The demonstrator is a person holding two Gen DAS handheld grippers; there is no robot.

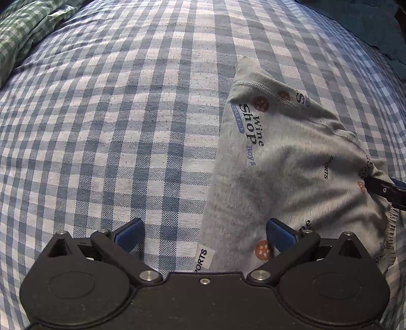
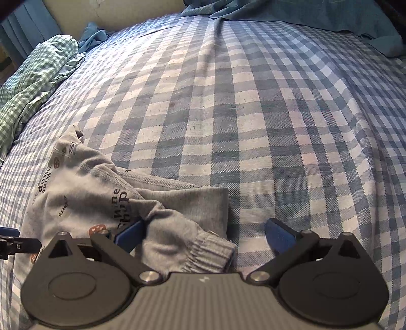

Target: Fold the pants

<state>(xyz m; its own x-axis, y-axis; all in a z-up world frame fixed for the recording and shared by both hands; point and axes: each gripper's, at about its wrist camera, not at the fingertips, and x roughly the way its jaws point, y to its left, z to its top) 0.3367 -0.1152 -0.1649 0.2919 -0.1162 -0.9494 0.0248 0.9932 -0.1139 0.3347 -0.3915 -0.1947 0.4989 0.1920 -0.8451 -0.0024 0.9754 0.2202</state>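
Observation:
The grey printed pants (image 1: 286, 162) lie bunched and partly folded on the blue-and-white checked bedsheet (image 1: 114, 121). My left gripper (image 1: 204, 234) is open, low over the sheet, with the pants' near left edge between its jaws. The right gripper's finger shows at the right edge of the left wrist view (image 1: 385, 190), against the pants. In the right wrist view the pants (image 2: 83, 193) lie lower left, their ribbed cuff (image 2: 210, 253) between the jaws of my open right gripper (image 2: 204, 234). The left gripper's tip shows at the left edge of that view (image 2: 12, 245).
A green checked cloth (image 2: 33, 78) is bunched at the bed's far left; it also shows in the left wrist view (image 1: 28, 28). A teal blanket (image 2: 304, 15) lies along the far right edge. The checked sheet (image 2: 266, 114) stretches wide ahead.

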